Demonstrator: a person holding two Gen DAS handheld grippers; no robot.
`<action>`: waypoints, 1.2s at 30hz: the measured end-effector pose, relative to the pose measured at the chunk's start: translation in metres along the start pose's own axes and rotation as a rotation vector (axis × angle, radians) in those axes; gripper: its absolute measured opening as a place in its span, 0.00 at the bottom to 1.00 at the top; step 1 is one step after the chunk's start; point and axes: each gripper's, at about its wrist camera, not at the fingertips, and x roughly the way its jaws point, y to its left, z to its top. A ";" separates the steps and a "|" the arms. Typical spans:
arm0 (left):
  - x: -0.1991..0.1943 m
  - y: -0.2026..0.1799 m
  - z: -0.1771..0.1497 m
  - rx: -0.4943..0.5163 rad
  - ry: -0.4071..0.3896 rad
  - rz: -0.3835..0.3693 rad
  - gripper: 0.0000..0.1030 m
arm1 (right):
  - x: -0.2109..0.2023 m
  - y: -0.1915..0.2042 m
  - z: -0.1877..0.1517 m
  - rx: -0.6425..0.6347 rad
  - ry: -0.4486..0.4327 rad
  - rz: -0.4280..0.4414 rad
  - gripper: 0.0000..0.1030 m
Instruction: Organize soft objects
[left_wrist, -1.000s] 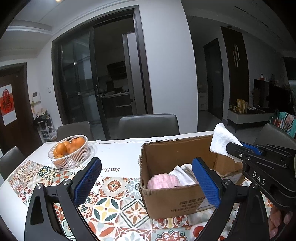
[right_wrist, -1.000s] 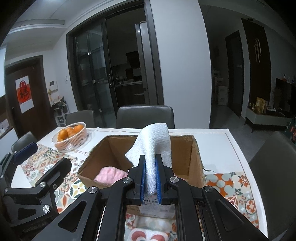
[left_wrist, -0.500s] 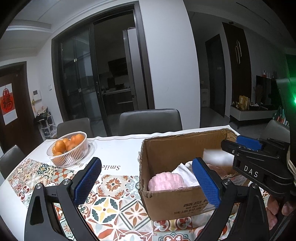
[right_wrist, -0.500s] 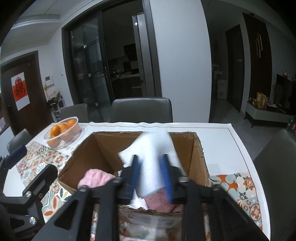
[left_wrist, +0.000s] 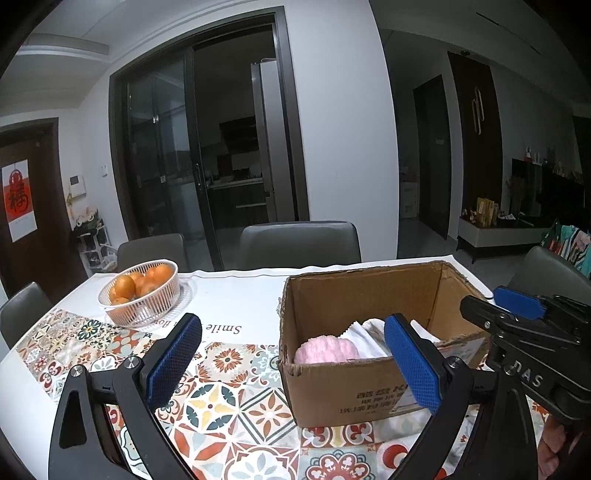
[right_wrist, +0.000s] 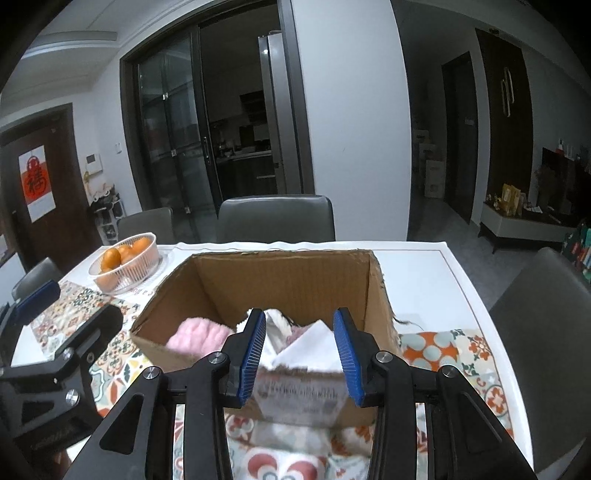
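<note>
Right tongs (right_wrist: 300, 349) just parted, empty | left tongs (left_wrist: 291, 363) apart | patterned tablecloth (left_wrist: 229, 402) | dim room

Dim indoor light w/ a cool bluish cast in both views; brightest on the white wall (left_wrist: 340, 147) and ceiling. Glass doors (right_wrist: 177, 147) dark w/ small reflections. Strong fisheye bend, black vignette at corners. Soft shadows only. Near side of cardboard box (right_wrist: 303, 391) blurred in right wrist view; rest fairly sharp.
</note>
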 end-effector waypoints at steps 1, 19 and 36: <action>-0.004 0.000 -0.001 0.001 -0.002 -0.002 0.99 | -0.005 0.000 0.000 0.002 -0.006 -0.007 0.46; -0.082 -0.015 -0.009 0.002 -0.048 -0.004 1.00 | -0.104 -0.012 -0.024 0.025 -0.084 -0.125 0.65; -0.145 -0.017 -0.025 0.012 -0.075 -0.005 1.00 | -0.168 -0.008 -0.055 0.022 -0.106 -0.179 0.77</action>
